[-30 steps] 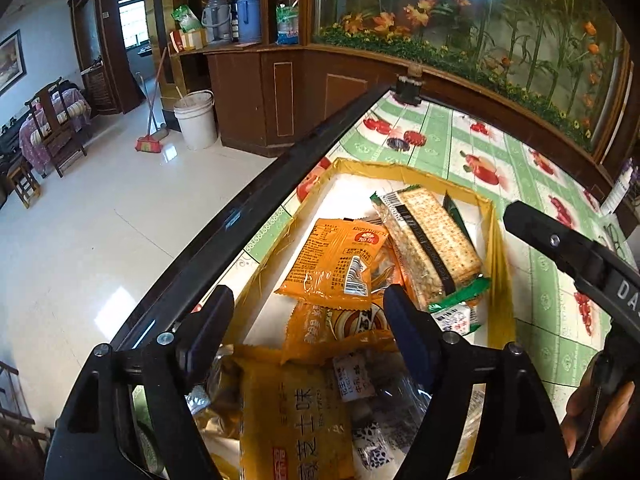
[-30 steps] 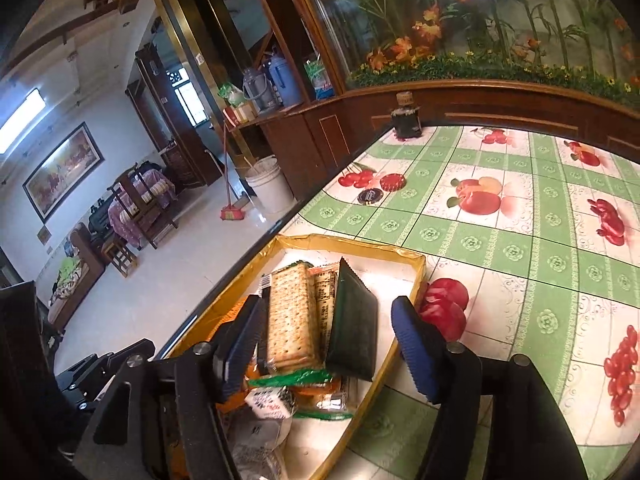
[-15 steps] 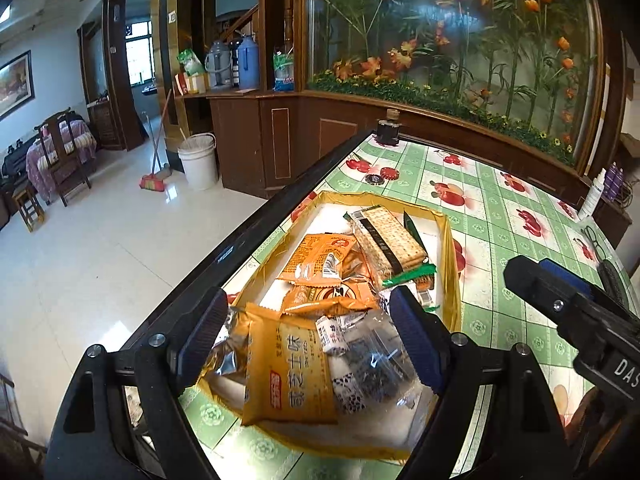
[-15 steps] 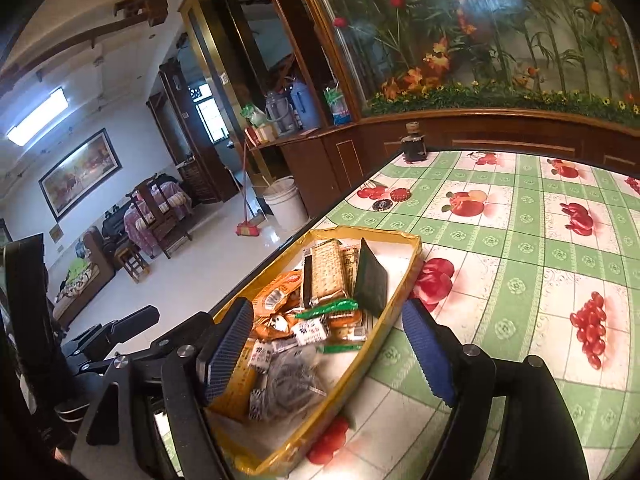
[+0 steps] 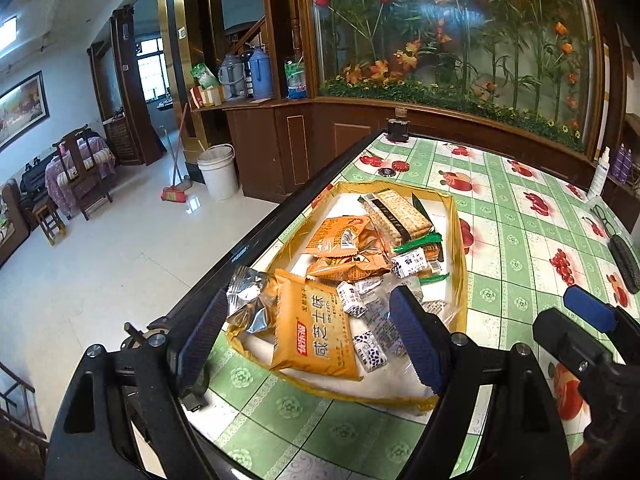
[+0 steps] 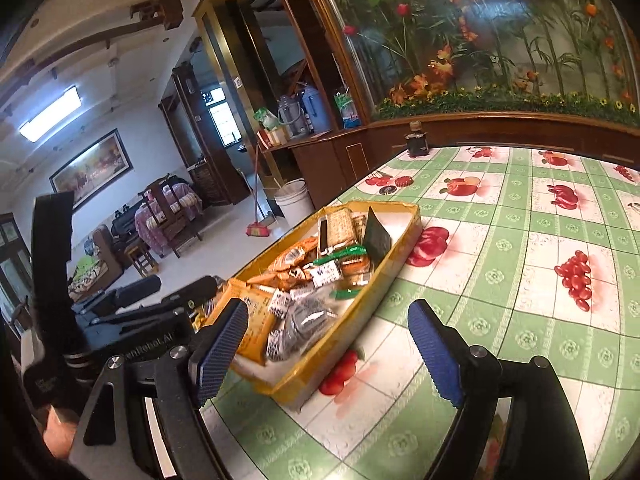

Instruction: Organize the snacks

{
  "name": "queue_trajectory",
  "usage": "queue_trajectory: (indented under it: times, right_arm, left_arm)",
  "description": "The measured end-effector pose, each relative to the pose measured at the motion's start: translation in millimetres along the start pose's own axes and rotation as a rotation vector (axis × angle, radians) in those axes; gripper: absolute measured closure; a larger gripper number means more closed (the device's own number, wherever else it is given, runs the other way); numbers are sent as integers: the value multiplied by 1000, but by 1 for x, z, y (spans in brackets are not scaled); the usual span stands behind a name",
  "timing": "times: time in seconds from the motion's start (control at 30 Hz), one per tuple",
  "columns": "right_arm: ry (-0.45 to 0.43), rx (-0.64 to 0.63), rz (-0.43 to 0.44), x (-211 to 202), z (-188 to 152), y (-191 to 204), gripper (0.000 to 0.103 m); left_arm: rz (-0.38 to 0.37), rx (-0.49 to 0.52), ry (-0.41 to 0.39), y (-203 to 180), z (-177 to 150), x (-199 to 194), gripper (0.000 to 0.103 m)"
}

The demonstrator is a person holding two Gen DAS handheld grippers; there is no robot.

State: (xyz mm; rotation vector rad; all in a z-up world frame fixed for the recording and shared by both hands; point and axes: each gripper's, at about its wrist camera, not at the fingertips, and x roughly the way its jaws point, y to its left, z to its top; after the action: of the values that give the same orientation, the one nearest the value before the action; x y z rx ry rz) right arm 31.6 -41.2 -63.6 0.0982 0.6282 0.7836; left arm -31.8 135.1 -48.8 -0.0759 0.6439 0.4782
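The shallow yellow cardboard tray [image 5: 456, 216] of mixed snack packets sits at the counter's [image 6: 520, 248] left edge; both hand-held grippers, left [image 5: 308, 336] and right [image 6: 328, 344], hover near it, jaws apart and empty, the right's just widened, seemingly because the sorting is done.

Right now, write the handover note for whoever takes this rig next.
Left claw: open, empty, hanging over the near end of the yellow tray.
Right claw: open, empty, its jaws have just been opening; it hangs by the tray's near corner.
Snacks: all in the tray. Big orange packet nearest, cracker pack at the far end, small wrapped candies loose between.
Done: snacks gathered in the tray.
Left: they lie jumbled; sorting looks unfinished.
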Motion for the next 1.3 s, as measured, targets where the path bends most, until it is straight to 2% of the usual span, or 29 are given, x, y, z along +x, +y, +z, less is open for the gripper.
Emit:
queue_trajectory:
  times: [0.13, 0.27, 0.47, 0.57, 0.73, 0.87, 1.03, 1.3]
  right_arm:
    - [19, -30, 0, -5, -9, 1, 19]
    - [31, -94, 11, -12, -14, 9, 19]
    - [-3, -212, 25, -27, -13, 27, 17]
    - [-18, -263, 31, -34, -11, 36, 16]
    - [-28, -336, 43, -43, -6, 49, 16]
    - [-21, -410, 51, -46, -6, 58, 15]
    - [-4, -463, 107, -47, -7, 66, 15]
    - [9, -521, 115, -44, -10, 79, 15]
  left_arm:
    - [28, 18, -26, 3, -5, -12, 19]
    - [25, 27, -50, 7, -9, -26, 19]
    - [33, 72, -128, 7, -15, -56, 19]
    - [17, 83, -157, 8, -15, -69, 15]
    - [-20, 70, -171, 13, -14, -81, 14]
    - [-22, 74, -177, 13, -16, -87, 14]
    - [-18, 80, -172, 13, -21, -88, 14]
    - [-13, 68, -165, 21, -23, -92, 14]
